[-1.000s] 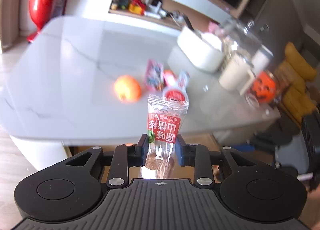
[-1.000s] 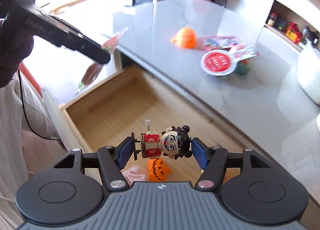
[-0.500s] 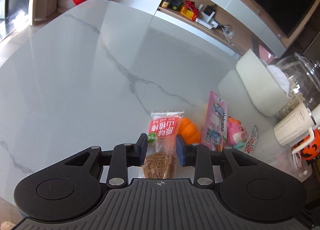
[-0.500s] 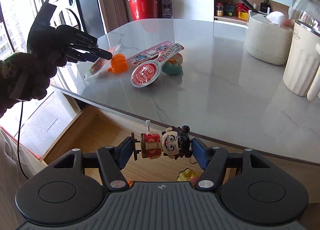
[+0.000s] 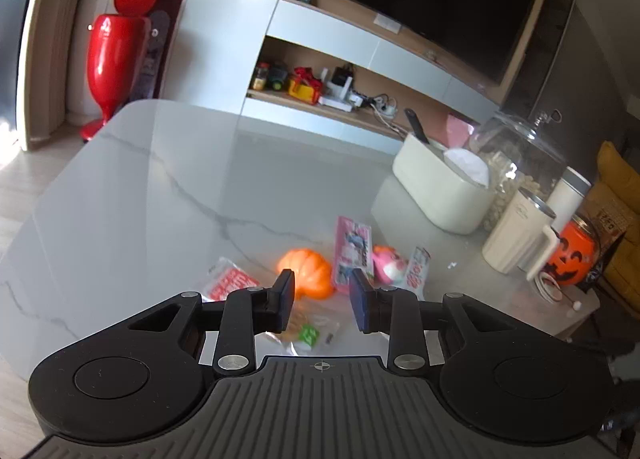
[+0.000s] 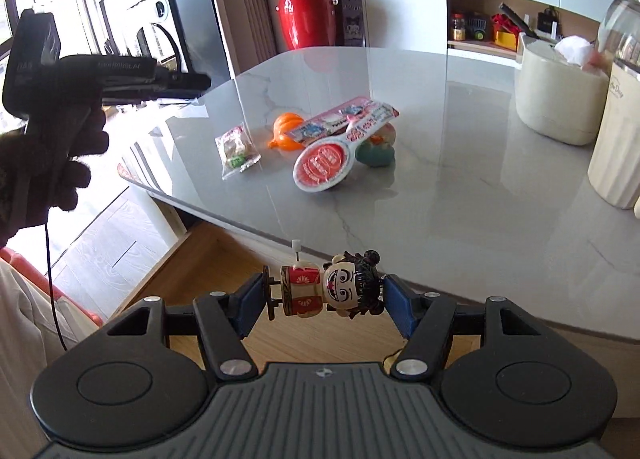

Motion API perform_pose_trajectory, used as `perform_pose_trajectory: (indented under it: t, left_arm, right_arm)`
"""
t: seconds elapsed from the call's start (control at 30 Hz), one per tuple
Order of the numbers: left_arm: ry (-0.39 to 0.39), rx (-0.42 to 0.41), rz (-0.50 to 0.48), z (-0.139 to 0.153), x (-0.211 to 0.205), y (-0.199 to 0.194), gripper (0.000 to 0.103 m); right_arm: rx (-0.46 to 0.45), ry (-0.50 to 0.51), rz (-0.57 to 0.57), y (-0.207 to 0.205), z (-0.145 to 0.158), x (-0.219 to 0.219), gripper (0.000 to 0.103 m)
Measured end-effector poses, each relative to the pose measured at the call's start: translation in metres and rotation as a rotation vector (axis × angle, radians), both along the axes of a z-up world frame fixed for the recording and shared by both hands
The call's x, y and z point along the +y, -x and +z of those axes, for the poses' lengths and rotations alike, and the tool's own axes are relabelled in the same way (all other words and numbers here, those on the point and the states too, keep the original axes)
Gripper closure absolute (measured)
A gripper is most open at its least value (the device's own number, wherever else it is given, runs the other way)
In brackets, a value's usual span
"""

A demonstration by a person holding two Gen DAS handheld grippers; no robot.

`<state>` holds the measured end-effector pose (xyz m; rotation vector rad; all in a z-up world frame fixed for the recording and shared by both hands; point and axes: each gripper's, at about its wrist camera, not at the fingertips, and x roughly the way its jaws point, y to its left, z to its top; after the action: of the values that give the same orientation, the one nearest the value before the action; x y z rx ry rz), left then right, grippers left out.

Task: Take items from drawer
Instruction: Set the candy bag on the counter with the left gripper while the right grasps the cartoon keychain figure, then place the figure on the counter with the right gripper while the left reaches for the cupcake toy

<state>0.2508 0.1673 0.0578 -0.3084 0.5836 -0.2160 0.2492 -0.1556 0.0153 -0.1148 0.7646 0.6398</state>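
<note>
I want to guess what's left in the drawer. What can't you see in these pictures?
- Drawer: right wrist view, mostly hidden by the right hand-held gripper and its doll.
- Snack bag: left wrist view, blurred, partly behind the left hand-held gripper.
- Shelf toys: too small.

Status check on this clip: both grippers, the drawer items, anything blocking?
Left gripper open, empty, snack packet lying on marble table. Right gripper shut on wind-up doll above open drawer. Nothing blocking.

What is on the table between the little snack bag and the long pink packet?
The orange pumpkin toy sits between the snack bag and the pink packet; the right wrist view shows it.
</note>
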Motion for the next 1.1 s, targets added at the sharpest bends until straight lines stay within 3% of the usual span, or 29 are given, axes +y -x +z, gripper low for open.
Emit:
perform_pose_trajectory:
  t: [0.2,0.47,0.57,0.7,0.9,1.0,1.1]
  left_arm:
    - [-0.032,0.139,-0.214,-0.046,-0.032,0.018,0.07]
    - [-0.21,0.175,-0.416,-0.076,-0.066,0.037,0.07]
    - [-0.224,0.194,-0.447,-0.08,-0.074,0.034,0.07]
    - [-0.245,0.202,-0.487,-0.082,-0.086,0.028,0.07]
    - [-0.255,0.3,-0.666,-0.098,-0.116,0.017,0.07]
    - [-0.338,0.314,-0.727,-0.106,-0.137,0.013,0.07]
    - [-0.472,0.297,-0.77,-0.114,-0.159,0.013,0.07]
  right_arm:
    - [-0.092,0.081,-0.068,-0.046,0.018,0.023,0.039]
    - [-0.047,0.174,-0.129,-0.098,-0.022,0.05,0.038]
    - [-0.048,0.19,-0.13,-0.096,-0.027,0.048,0.034]
    - [-0.069,0.137,-0.134,-0.082,-0.011,0.035,0.026]
    - [-0.042,0.062,-0.076,-0.039,0.01,-0.003,0.018]
    - [0.0,0.087,-0.044,-0.017,0.002,-0.023,0.018]
    - [0.033,0.115,-0.06,-0.001,-0.014,-0.04,0.017]
